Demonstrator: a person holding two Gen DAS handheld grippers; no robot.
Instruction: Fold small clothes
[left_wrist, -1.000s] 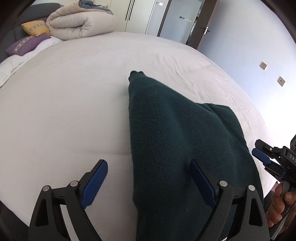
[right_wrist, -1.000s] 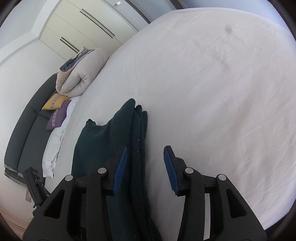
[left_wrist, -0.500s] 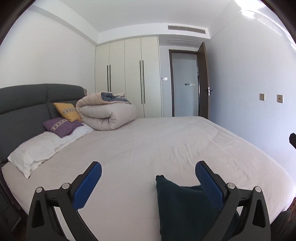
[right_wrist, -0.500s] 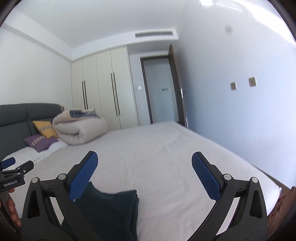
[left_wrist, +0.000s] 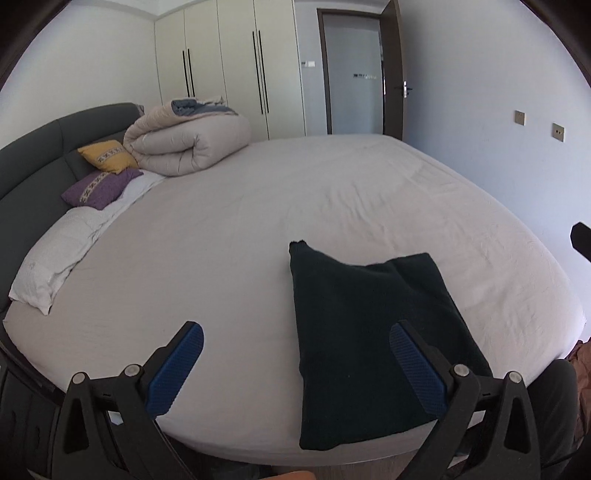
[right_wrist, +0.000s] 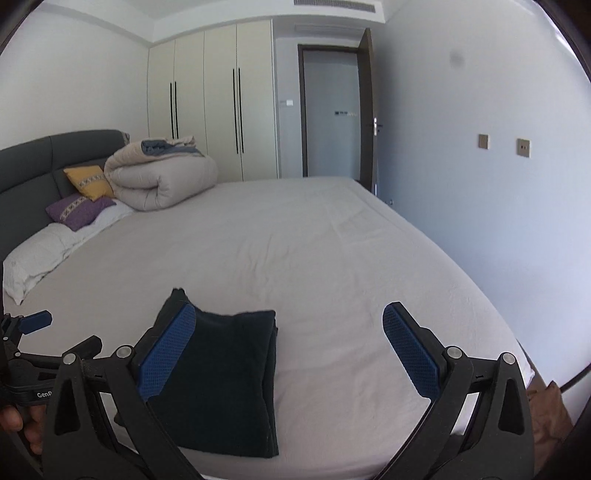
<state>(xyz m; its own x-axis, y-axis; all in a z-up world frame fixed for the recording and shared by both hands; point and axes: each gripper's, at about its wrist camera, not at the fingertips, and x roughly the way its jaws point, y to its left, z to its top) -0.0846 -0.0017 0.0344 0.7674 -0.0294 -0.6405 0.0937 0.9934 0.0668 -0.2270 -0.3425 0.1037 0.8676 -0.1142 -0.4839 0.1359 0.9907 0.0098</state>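
A folded dark green knit garment (left_wrist: 369, 332) lies flat on the white bed sheet (left_wrist: 332, 206) near the front edge. It also shows in the right wrist view (right_wrist: 229, 376). My left gripper (left_wrist: 295, 365) is open and empty, held back above the bed's front edge, with the garment just past its right finger. My right gripper (right_wrist: 288, 350) is open and empty, raised behind the garment, which lies past its left finger. The left gripper (right_wrist: 33, 325) shows at the left edge of the right wrist view.
A rolled beige duvet (left_wrist: 184, 144) lies at the far left of the bed, with a yellow pillow (left_wrist: 107, 157), a purple pillow (left_wrist: 98, 188) and a white pillow (left_wrist: 55, 254) along the grey headboard (left_wrist: 33, 162). Wardrobes (right_wrist: 221, 107) and an open door (right_wrist: 365, 114) stand beyond.
Both grippers have drawn back and up from the garment, tipped up to the room, then tilted down again. The right gripper opened wider. The folded garment lies still.
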